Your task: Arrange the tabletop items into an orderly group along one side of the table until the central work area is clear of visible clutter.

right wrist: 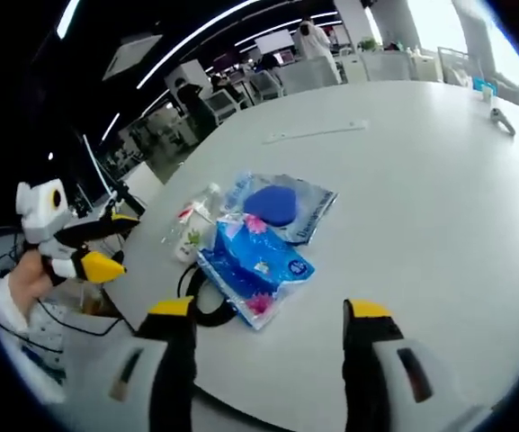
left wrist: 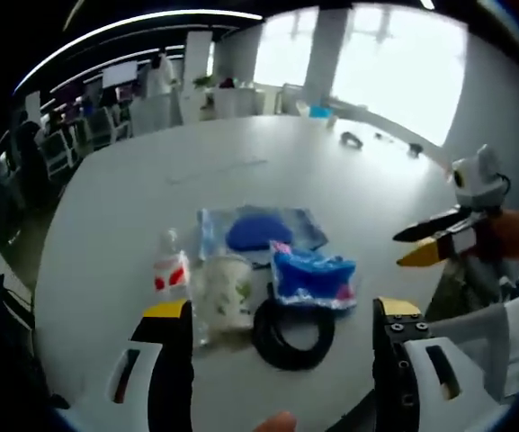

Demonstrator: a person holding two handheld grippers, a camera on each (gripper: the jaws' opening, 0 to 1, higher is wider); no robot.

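- Items grouped near table (left wrist: 349,180) edge — bottle (left wrist: 171,270), cup (left wrist: 228,288), cable (left wrist: 293,333), pouch (left wrist: 313,279).
- Left gripper (left wrist: 281,337) and right gripper (right wrist: 268,337) wide open, holding nothing.
- Likely next — closing on cable, tucking it tighter.

L claw (left wrist: 281,315) open, over cable coil (left wrist: 293,334).

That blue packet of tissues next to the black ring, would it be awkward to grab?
The blue tissue packet looks soft and crinkly, so it would probably squash and sag. Its glossy wrap may be slippery. It seems light and lies flat, unlikely to roll.
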